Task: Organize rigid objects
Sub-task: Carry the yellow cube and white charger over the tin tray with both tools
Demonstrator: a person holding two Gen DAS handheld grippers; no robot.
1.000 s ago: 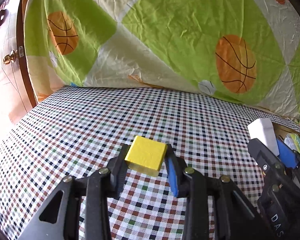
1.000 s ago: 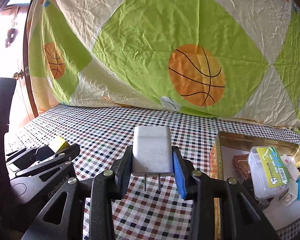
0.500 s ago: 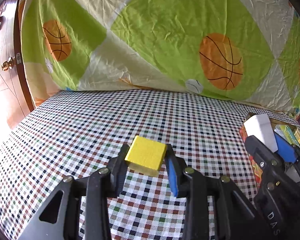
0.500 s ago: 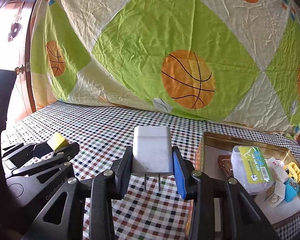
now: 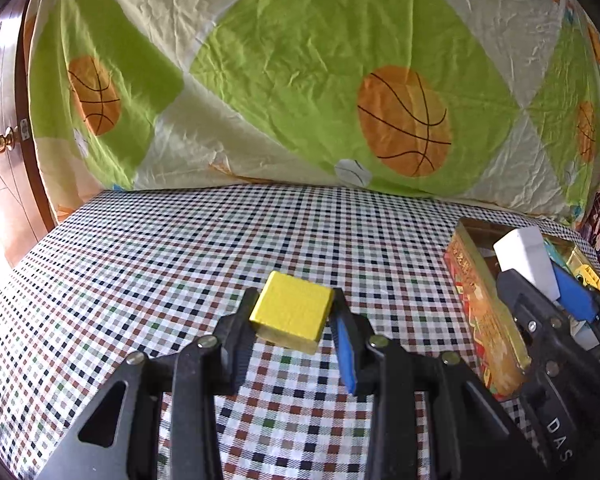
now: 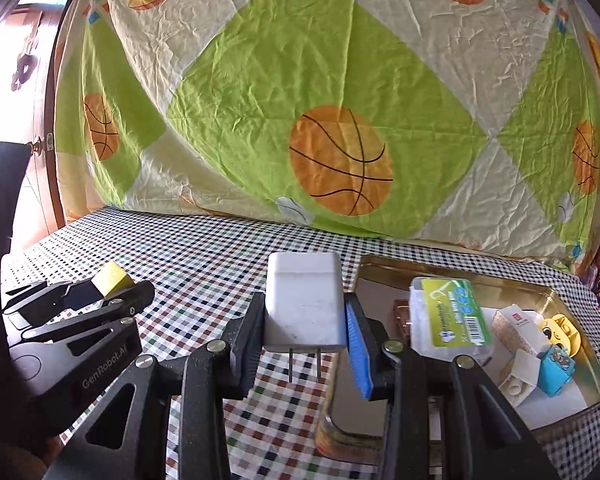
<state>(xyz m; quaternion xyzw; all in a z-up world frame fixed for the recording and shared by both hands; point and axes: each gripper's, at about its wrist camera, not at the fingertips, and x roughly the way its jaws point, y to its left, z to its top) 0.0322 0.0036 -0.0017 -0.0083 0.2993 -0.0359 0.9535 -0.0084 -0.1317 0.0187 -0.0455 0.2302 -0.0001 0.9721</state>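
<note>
Both grippers are loaded right now. The left gripper (image 5: 294, 316) has its jaws clamped on a small yellow wooden block (image 5: 292, 312), held up off the checked tablecloth (image 5: 180, 248), nothing under it but cloth. The right gripper (image 6: 305, 322) is pinched shut on a white plastic wall charger (image 6: 305, 304), prongs hanging down between the fingers.

From the right wrist view, the gold metal tin (image 6: 560, 292) sits at about 3 o'clock from the charger, just beside it, its near left corner partly tucked behind the right finger. There's already stuff in there: a clear plastic box with a green label (image 6: 448, 316), a little blue carton (image 6: 554, 370), something yellow (image 6: 558, 330) and some white bits I can't make out. From the left wrist view the tin is out at 3 o'clock from the block, with the other gripper and its charger in front of it.

So I'd call this the carry step: two pickups done, neither item dropped off yet. The charger looks closest to home. Next move, I reckon, is swinging it over the tin's rim, finding a bare patch near the left wall, lowering and letting go. The block has farther to travel and would probably need the right gripper out of the way first, or they'll bump.
</note>
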